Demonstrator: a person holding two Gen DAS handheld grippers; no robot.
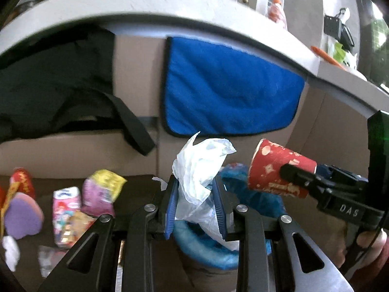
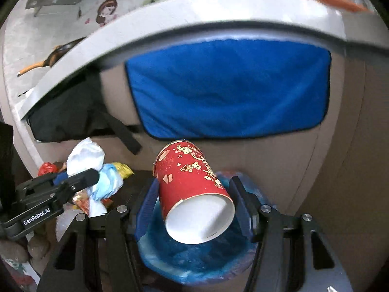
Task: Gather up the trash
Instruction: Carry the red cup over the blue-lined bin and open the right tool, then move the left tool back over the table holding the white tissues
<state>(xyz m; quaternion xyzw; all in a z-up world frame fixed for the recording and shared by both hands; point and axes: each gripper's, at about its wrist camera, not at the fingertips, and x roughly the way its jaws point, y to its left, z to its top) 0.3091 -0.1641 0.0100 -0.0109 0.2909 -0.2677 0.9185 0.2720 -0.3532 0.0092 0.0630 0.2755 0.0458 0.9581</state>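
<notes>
Two grippers, left gripper jaws pinched on one crumpled white plastic bag, right gripper jaws clamping one red paper cup sideways, one blue-lined bin at six o'clock, one blue cloth at twelve.

You're in a home kitchen: grey countertop with a frying pan, blue towel hanging over the cabinet fronts.

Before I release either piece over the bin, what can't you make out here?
- Inside of the blue-lined bin: both views, hidden by the red paper cup, crumpled white plastic and jaws.
- Cup's mouth: left wrist view, faces away.
- Floor wrappers: left wrist view, print motion-blurred.
- Black bag: cut off under the counter.
</notes>
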